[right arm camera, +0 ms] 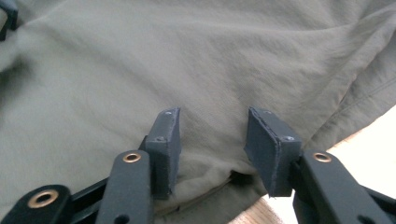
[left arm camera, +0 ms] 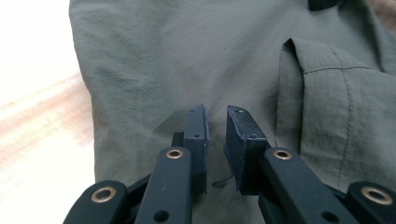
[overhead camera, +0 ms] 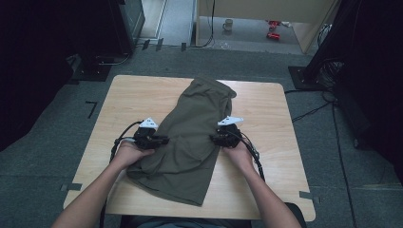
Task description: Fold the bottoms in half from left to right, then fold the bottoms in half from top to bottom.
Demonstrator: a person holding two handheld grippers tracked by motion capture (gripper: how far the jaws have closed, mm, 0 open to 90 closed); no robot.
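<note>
olive shorts [overhead camera: 192, 137] on table [overhead camera: 266, 109]; left tool [left arm camera: 215, 135] barely parted, right tool [right arm camera: 212, 140] open.

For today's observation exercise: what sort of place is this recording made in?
Probably a lab or studio set up for recording: a bare wooden table on grey carpet, dark stands and loose cables around it, olive shorts laid out as work.

Parted gripper [right arm camera: 212, 149] – over olive shorts [right arm camera: 187, 60]
</note>
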